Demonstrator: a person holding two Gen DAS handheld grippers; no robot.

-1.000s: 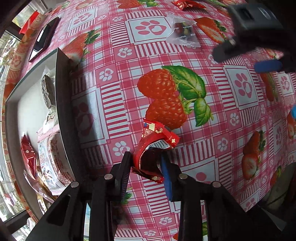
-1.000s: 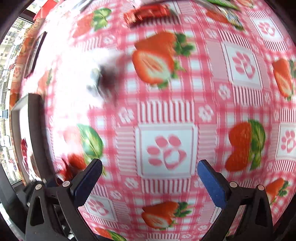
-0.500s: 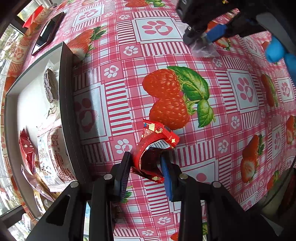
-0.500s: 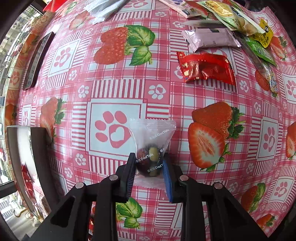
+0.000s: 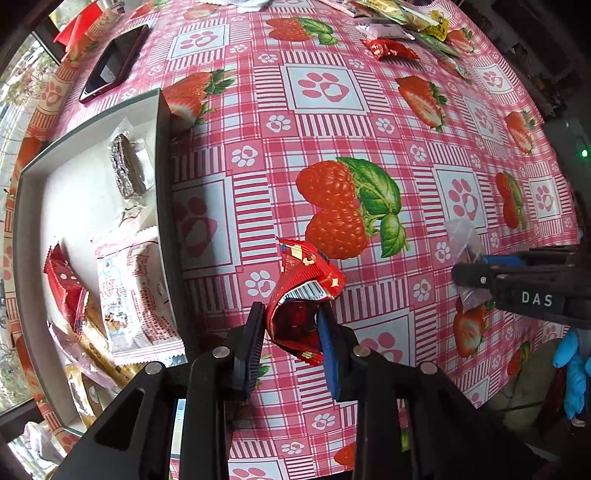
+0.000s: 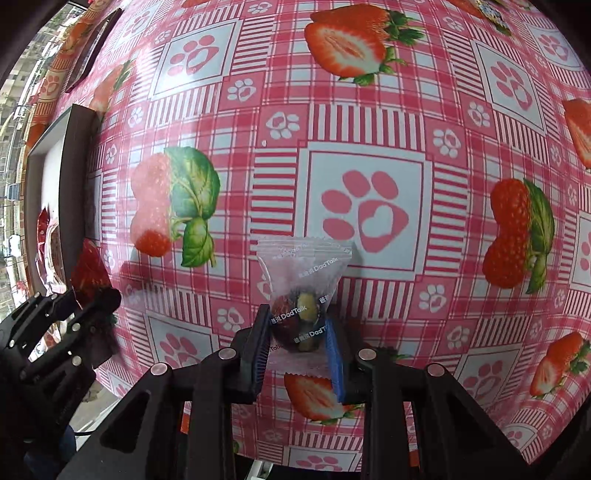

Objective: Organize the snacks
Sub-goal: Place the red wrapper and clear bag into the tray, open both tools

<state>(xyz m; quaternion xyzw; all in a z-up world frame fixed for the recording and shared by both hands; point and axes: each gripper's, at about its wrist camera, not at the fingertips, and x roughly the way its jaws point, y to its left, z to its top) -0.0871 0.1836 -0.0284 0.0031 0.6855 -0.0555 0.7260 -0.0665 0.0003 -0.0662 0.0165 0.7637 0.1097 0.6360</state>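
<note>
My left gripper [image 5: 291, 325] holds a crumpled red snack packet [image 5: 306, 280] between its pads, lifted above the strawberry tablecloth, and its jaws are closing tighter on it. My right gripper [image 6: 297, 332] is shut on a clear pouch [image 6: 303, 266] of dark and yellow candies, also off the cloth. In the left wrist view the right gripper [image 5: 458, 275] comes in from the right edge with the clear pouch [image 5: 460, 236]. The grey tray [image 5: 162, 177] lies left of both. The right wrist view shows the left gripper [image 6: 92, 299] with the red packet [image 6: 88, 269] beside the tray [image 6: 77, 155].
The tray holds a chocolate wafer [image 5: 125, 170], a white packet [image 5: 129, 291] and a red packet [image 5: 64, 288]. A phone [image 5: 114, 62] lies beyond the tray. More snacks [image 5: 399, 22] and a red wrapper [image 5: 388, 48] sit at the far edge. A blue-gloved hand [image 5: 572, 373] is at right.
The right gripper went from wide open to shut on the clear pouch, lifted it and carried it toward the near side. The left gripper rose a little with the red packet.
</note>
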